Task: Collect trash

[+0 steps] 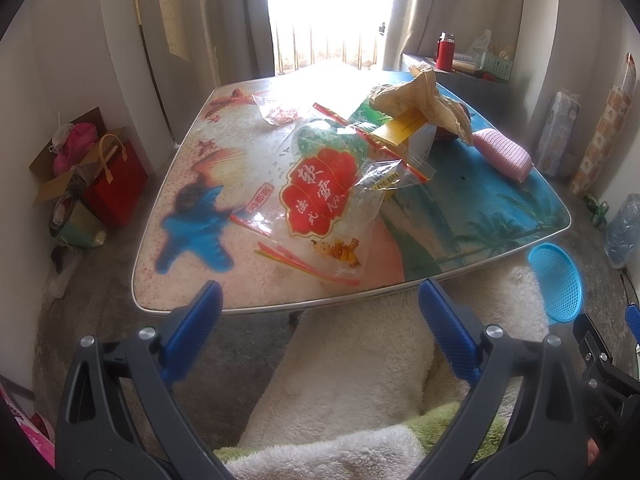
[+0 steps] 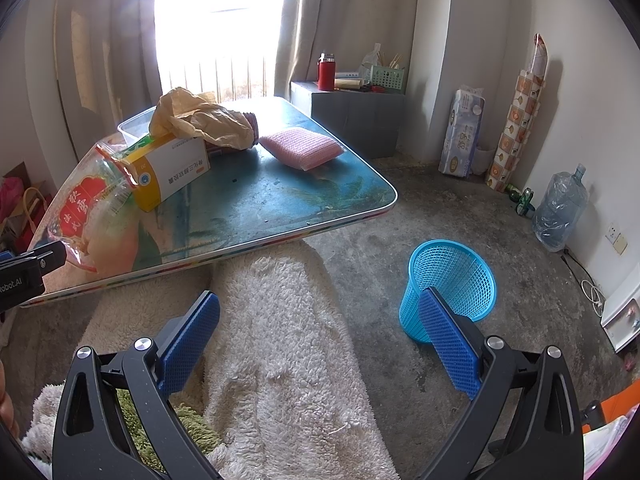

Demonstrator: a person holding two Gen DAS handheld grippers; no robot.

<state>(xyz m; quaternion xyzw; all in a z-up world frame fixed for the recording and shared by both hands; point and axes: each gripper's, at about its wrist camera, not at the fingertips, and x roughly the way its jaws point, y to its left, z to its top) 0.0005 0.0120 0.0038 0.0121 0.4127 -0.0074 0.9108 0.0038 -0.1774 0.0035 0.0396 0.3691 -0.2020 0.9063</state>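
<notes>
Left gripper (image 1: 320, 308), right gripper (image 2: 320, 320): jaws standing released, gripping nothing, hovering short of the tabletop (image 1: 168, 280). Bin (image 2: 448, 280): standing on floor, right. Wrapper (image 1: 320, 188): lying mid-tabletop, slick film risking slipping free. Box (image 2: 172, 168), crumpled paper (image 2: 200, 120): farther, stacked, risking toppling.

Clear snack bag (image 1: 320, 184), centre of the left wrist view: red medallion with large white Chinese characters, upside down, not confidently legible; small red side label, also Chinese.

White-and-yellow box (image 2: 168, 172), left of centre in the right wrist view: one line of blue Chinese print, too small to read.

Left gripper body (image 2: 18, 280), left edge of that view: "Robot.AI", first letter cropped.
</notes>
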